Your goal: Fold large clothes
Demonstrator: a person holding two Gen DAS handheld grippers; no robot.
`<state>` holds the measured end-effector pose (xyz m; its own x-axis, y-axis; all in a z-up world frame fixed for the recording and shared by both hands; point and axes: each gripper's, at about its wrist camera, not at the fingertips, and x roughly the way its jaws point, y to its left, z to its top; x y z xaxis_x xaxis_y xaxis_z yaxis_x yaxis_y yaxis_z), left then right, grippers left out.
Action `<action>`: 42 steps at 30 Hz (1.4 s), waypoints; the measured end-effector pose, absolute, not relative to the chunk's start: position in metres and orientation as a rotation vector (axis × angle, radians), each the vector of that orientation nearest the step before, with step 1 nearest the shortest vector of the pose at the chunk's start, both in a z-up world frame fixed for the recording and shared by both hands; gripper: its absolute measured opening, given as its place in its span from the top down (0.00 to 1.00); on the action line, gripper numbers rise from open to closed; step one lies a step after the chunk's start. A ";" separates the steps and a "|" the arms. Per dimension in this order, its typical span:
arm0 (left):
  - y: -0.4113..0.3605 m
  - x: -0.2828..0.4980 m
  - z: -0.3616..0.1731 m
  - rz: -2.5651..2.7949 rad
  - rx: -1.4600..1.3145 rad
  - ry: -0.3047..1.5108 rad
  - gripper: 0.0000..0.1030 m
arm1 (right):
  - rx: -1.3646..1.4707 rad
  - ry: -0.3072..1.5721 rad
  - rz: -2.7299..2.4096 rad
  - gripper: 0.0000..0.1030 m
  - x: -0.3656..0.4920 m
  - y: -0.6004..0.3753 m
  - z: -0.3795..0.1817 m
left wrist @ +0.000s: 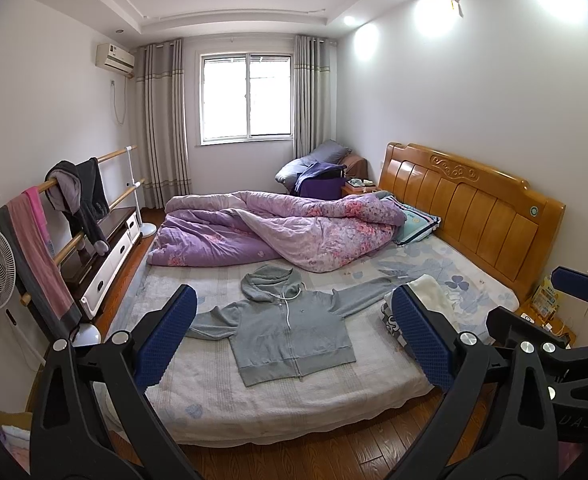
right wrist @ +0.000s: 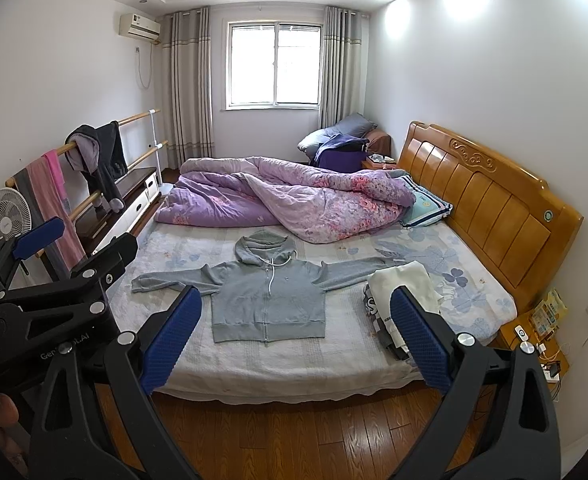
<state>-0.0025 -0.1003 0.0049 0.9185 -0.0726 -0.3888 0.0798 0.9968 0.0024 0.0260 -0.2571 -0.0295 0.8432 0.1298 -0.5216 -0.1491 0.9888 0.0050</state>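
One grey hoodie flat on bed, beyond both grippers, left and right, spread wide, empty.

One grey hoodie is seen spread on the bed, near the bed's foot edge. One purple quilt is heaped on the far half of the bed, and one pillow is counted at the headboard end. One stack of folded clothes is laid on the bed beside the hoodie. Two grippers, left gripper and right gripper, are held with jaws wide apart before the bed. One fan is counted left of the bed.
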 end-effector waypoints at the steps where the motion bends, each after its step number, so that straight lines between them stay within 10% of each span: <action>1: -0.100 -0.003 0.005 -0.079 0.018 0.399 0.05 | -0.037 0.548 0.148 0.11 0.026 -0.258 -0.029; 42: -0.094 0.002 0.006 -0.084 0.021 0.406 0.05 | -0.041 0.557 0.151 0.11 0.031 -0.259 -0.030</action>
